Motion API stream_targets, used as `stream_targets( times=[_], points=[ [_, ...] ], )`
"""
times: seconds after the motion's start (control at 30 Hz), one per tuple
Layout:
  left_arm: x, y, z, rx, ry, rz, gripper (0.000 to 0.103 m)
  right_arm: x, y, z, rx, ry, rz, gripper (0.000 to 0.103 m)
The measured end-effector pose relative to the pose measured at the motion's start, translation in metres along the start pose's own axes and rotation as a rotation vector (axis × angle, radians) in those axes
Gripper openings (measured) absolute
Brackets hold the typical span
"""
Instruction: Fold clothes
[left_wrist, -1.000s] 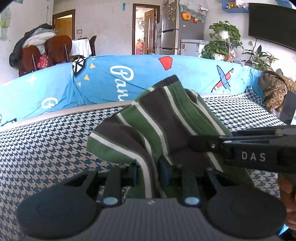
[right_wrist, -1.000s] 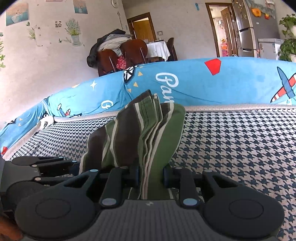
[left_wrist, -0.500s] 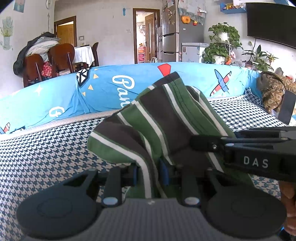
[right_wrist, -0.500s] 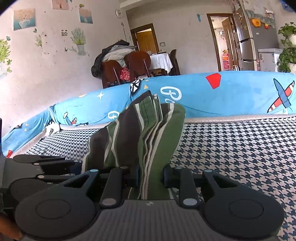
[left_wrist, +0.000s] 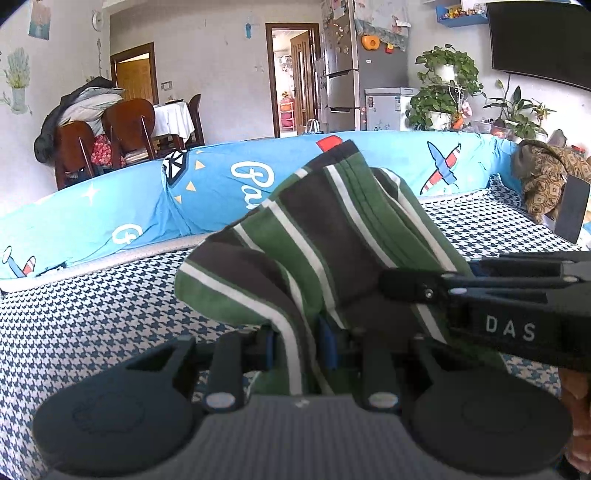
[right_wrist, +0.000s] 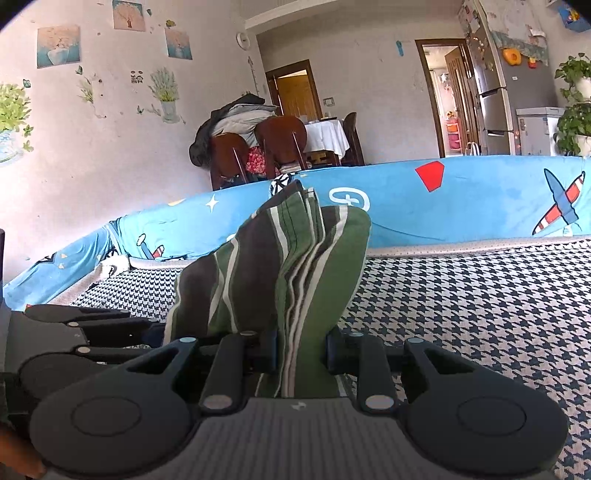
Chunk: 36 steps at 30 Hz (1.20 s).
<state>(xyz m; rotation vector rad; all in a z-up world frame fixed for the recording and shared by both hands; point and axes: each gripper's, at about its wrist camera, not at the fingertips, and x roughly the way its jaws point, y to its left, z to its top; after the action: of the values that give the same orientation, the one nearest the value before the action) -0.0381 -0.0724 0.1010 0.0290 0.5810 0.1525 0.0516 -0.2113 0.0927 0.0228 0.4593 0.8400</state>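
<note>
A folded green garment with dark and white stripes (left_wrist: 317, 236) is held up above the houndstooth cover (left_wrist: 92, 314). My left gripper (left_wrist: 297, 349) is shut on its near edge. My right gripper (right_wrist: 299, 350) is shut on the same garment (right_wrist: 288, 258), on a thick stack of folded layers. The right gripper also shows in the left wrist view (left_wrist: 480, 295) at the right, close beside the cloth. The left gripper shows in the right wrist view (right_wrist: 74, 332) at the left. The garment's far end bulges upward and hides the cover behind it.
A blue printed bolster (left_wrist: 110, 218) rims the houndstooth surface at the back. A brown patterned cloth heap (left_wrist: 546, 181) and a dark flat panel (left_wrist: 572, 210) lie at the far right. Chairs, a table, a fridge and plants stand beyond.
Both grippers have risen with the garment; the bolster and cover sit lower in both views, and more of the room shows. Both grips are unchanged.
</note>
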Motion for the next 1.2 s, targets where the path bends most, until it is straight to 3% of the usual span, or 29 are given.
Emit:
stream_targets(
  times=[1.2],
  points=[
    [0.008, -0.042, 0.023, 0.087, -0.036, 0.001, 0.024, -0.025, -0.038, 0.000, 0.076, -0.081, -0.063, 0.025]
  ],
)
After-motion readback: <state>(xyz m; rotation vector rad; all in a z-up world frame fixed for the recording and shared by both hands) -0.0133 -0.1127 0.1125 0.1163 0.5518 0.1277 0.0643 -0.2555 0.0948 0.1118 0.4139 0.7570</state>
